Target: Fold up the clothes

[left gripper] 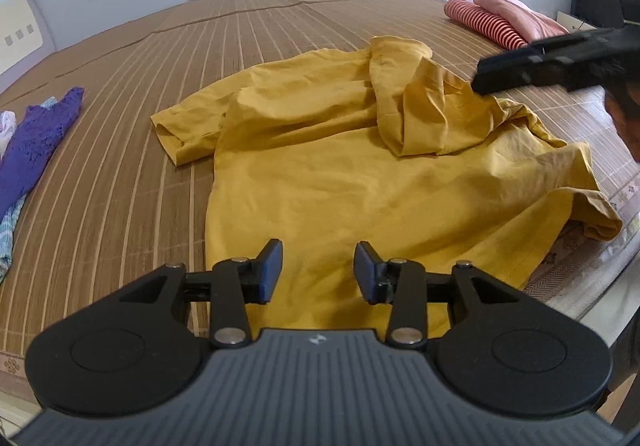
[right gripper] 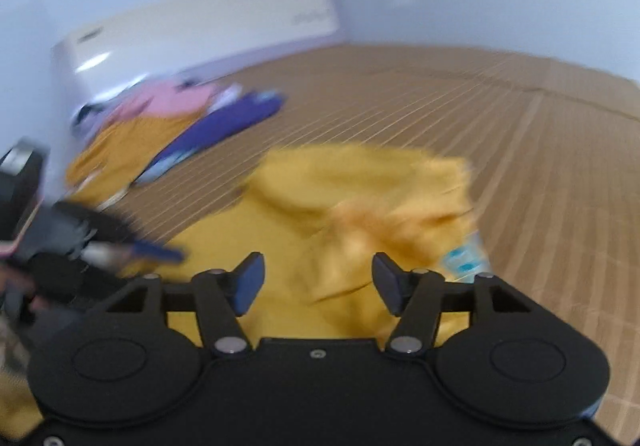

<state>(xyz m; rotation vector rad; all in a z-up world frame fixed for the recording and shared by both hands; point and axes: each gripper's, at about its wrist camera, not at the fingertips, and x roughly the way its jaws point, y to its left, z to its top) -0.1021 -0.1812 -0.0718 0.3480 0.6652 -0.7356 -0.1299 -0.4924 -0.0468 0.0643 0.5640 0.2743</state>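
We see a yellow shirt [left gripper: 328, 166] lying spread out on a brown striped mat [left gripper: 120, 174] that covers the bed. One sleeve [left gripper: 180, 130] lies flat to the left, and the top part of the shirt is bunched up in a lump [left gripper: 416, 106]. Our left gripper [left gripper: 318, 270] hangs just above the near edge of the shirt, with its fingers apart and nothing between them. Our right gripper [right gripper: 318, 284] is over the bunched part of the shirt, and its fingers are apart too, with nothing in them. That view is blurry. A purple top [left gripper: 36, 142] lies at the left side of the mat. A red striped roll [left gripper: 486, 22] and a pink cloth [left gripper: 516, 12] sit far back on the right.
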